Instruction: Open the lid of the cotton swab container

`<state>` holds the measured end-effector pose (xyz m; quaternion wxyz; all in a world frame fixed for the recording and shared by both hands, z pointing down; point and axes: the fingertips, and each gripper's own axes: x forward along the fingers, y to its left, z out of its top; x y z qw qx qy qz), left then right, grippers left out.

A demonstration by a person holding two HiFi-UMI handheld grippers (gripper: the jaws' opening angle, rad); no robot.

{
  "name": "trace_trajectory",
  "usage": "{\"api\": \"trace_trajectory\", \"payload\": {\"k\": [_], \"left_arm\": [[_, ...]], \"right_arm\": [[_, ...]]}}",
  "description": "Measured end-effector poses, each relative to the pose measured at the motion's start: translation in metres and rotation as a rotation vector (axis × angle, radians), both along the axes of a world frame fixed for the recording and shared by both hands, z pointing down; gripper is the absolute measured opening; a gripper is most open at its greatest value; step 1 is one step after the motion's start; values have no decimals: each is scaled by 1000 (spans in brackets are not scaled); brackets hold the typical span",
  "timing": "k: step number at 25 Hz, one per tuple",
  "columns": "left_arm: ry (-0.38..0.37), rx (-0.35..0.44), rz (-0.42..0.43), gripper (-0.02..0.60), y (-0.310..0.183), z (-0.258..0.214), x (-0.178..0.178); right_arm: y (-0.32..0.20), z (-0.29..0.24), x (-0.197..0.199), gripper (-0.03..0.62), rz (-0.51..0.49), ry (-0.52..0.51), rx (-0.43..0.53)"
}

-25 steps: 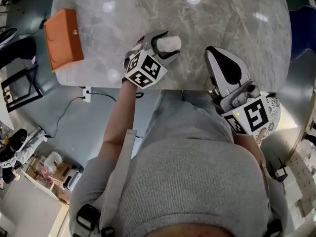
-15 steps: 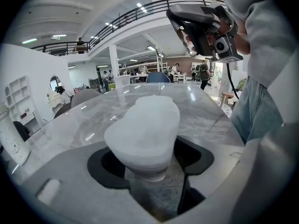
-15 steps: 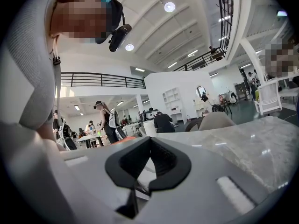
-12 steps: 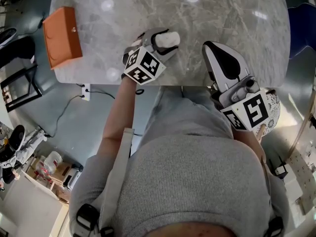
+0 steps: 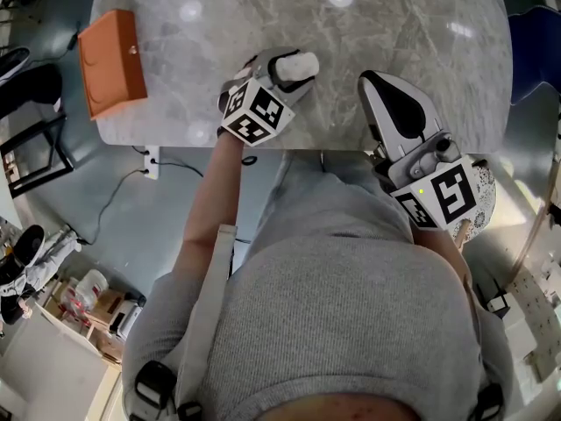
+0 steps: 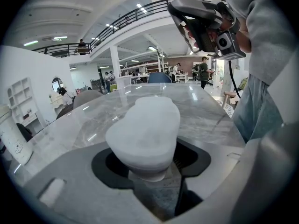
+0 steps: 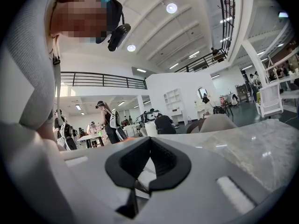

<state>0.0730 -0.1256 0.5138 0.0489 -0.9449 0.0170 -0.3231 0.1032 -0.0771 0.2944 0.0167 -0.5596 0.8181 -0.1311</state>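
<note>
Head view: the cotton swab container [image 5: 302, 64] stands on the marble tabletop [image 5: 412, 24] close to its near edge, about midway along, with the lid on. The left gripper [image 5: 292, 74] reaches over that edge and straddles it, presumably to steady the body while the lid comes off. The right gripper [image 5: 379, 86] lies further along the near edge toward the right corner, apart from the container. An orange box [image 5: 110, 60] sits at the left edge, uninvolved

Left gripper view: the frosted, heart-shaped container fills the pocket between the jaws, which have just been closing round it. Its overhanging lid [image 6: 147, 120] hides whether the pads press yet

Right gripper view: the jaws are pressed together on nothing, so they likely must open before taking the lid
</note>
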Motion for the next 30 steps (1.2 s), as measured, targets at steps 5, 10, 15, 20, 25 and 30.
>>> {"api": "trace_trajectory", "payload": {"k": [5, 10, 15, 20, 25, 30], "left_arm": [[13, -5, -18, 249, 5, 0, 0], [23, -9, -33, 247, 12, -4, -1], [23, -8, -61, 247, 8, -14, -4], [26, -2, -88, 245, 10, -29, -9], [23, -4, -83, 245, 17, -42, -10], [38, -22, -84, 245, 20, -58, -12]], "right_arm": [[1, 0, -1, -2, -7, 3, 3], [3, -1, -3, -2, -21, 2, 6], [1, -3, -5, -2, -40, -2, 20], [5, -4, -8, -1, -58, -7, 25], [3, -8, -12, -2, -78, -10, 39], [-2, -10, -17, -2, -100, -14, 54]]}}
